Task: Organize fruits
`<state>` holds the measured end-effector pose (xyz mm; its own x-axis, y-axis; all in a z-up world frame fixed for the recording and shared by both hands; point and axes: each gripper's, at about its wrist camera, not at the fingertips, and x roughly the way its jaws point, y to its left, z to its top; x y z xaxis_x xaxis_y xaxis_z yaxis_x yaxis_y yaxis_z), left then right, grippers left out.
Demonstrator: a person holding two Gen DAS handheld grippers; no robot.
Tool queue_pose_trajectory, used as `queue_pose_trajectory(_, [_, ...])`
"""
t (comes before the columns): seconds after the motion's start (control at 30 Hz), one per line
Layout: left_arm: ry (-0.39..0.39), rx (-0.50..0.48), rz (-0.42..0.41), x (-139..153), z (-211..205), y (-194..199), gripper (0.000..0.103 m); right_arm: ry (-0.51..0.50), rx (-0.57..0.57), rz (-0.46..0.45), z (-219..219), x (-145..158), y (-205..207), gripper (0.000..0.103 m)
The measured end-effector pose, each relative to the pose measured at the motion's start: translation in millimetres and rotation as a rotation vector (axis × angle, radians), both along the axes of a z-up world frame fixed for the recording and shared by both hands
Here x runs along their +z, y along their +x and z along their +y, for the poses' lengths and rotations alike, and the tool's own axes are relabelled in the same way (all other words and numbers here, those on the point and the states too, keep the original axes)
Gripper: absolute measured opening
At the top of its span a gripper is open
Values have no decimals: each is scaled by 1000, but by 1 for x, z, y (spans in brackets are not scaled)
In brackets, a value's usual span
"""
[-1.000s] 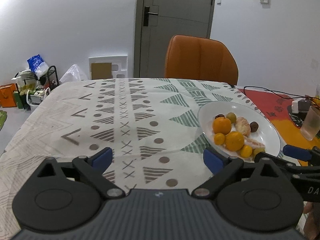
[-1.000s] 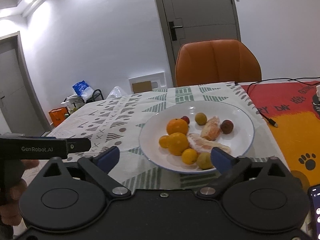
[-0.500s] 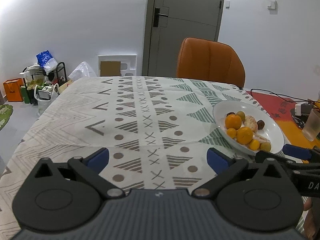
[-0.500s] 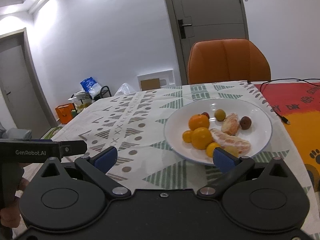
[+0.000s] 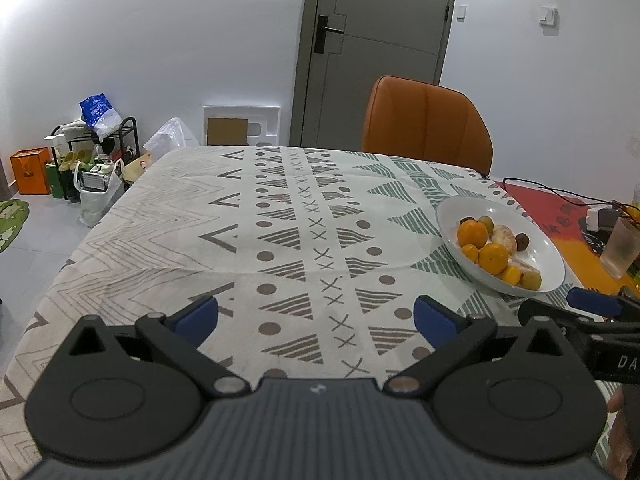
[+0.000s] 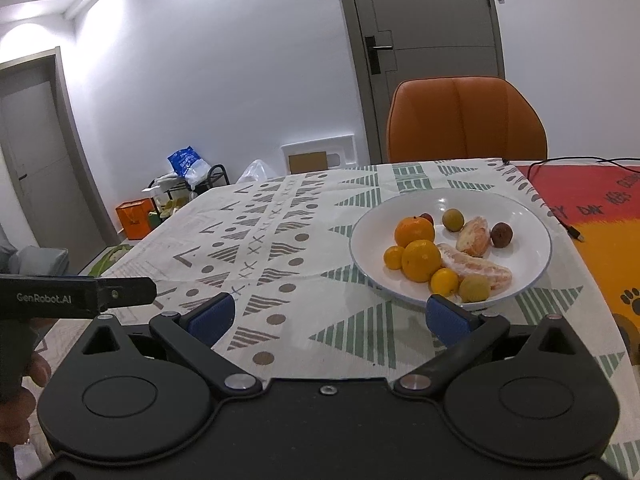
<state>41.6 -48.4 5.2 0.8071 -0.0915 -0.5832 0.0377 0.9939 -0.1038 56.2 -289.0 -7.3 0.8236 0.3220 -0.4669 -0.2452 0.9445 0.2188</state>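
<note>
A white plate (image 6: pixel 528 212) on the patterned tablecloth holds oranges (image 6: pixel 421 260), small yellow and green fruits, peeled orange pieces (image 6: pixel 474 235) and dark red fruits (image 6: pixel 501 234). The plate also shows at the right of the left wrist view (image 5: pixel 548 252). My right gripper (image 6: pixel 327 316) is open and empty, low over the cloth, with its right finger just before the plate's near rim. My left gripper (image 5: pixel 316 316) is open and empty over the bare cloth, left of the plate. Each gripper's body shows at the edge of the other's view.
An orange chair (image 6: pixel 466 120) stands at the table's far side. A red and orange mat (image 6: pixel 592 216) with a black cable lies right of the plate. A plastic cup (image 5: pixel 621 246) and a charger sit at the far right. Bags and a rack stand on the floor to the left.
Both grippers have drawn back and up from the plate, so the plate looks smaller and further off. Both stayed open.
</note>
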Motion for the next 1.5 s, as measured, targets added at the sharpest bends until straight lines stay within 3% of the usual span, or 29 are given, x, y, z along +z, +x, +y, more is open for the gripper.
queue_pose_trajectory(1.5, [1, 0, -3, 2, 6, -16, 103, 0, 0, -3, -2, 0, -14, 103])
